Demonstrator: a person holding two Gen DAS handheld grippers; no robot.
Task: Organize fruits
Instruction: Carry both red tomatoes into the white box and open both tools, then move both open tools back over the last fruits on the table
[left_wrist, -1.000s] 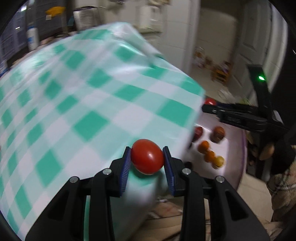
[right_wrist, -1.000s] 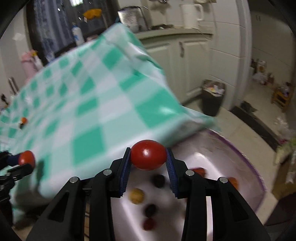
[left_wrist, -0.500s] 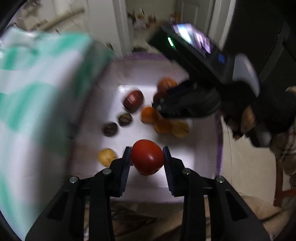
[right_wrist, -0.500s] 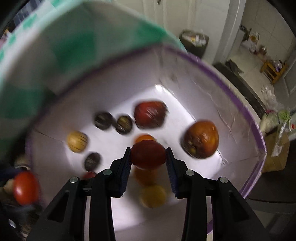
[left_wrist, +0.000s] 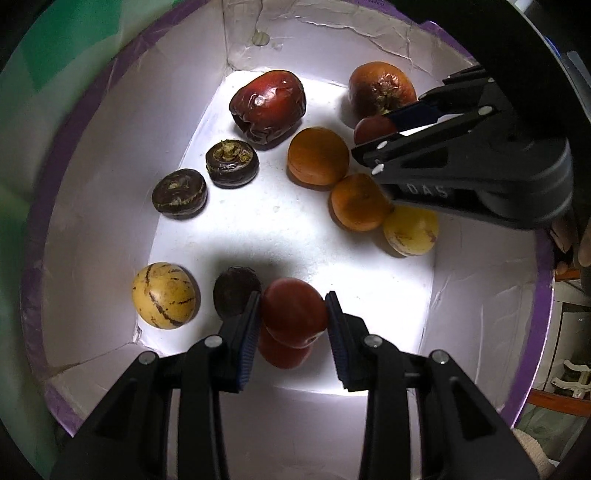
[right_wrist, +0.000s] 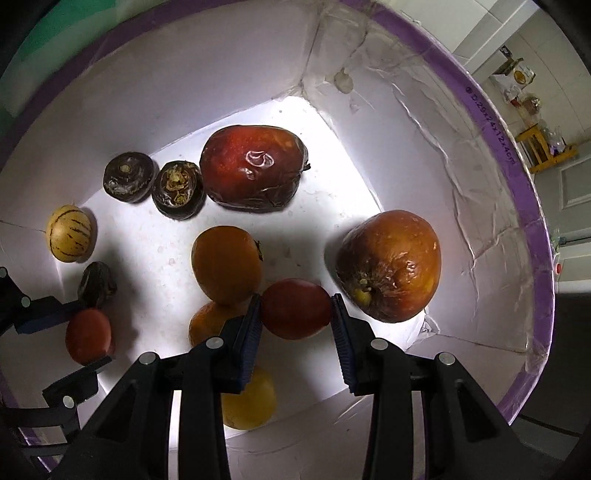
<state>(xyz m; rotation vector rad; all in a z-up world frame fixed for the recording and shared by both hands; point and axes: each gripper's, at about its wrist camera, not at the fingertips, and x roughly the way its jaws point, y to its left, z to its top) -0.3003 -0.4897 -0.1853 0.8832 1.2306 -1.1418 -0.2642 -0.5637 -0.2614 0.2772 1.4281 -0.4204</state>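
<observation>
Holding a red tomato in each gripper, you are over the white box with the purple rim. Your left gripper is clamped on its tomato at the lower middle of the left view, above another red fruit on the floor. Your right gripper is clamped on its own tomato at the lower middle of the right view.

Both look smooth, light and soft-skinned, so I judge they will bruise or slip if squeezed harder; the pads sit across the widest part, which seems the right place.

Room is tight. In the left view a dark round fruit lies just beside the left pad and a striped yellow fruit sits near the box's corner. In the right view an orange fruit touches the left pad's edge and a large brown-orange fruit lies just to the right. Bare floor shows mid-frame in the left view.
</observation>
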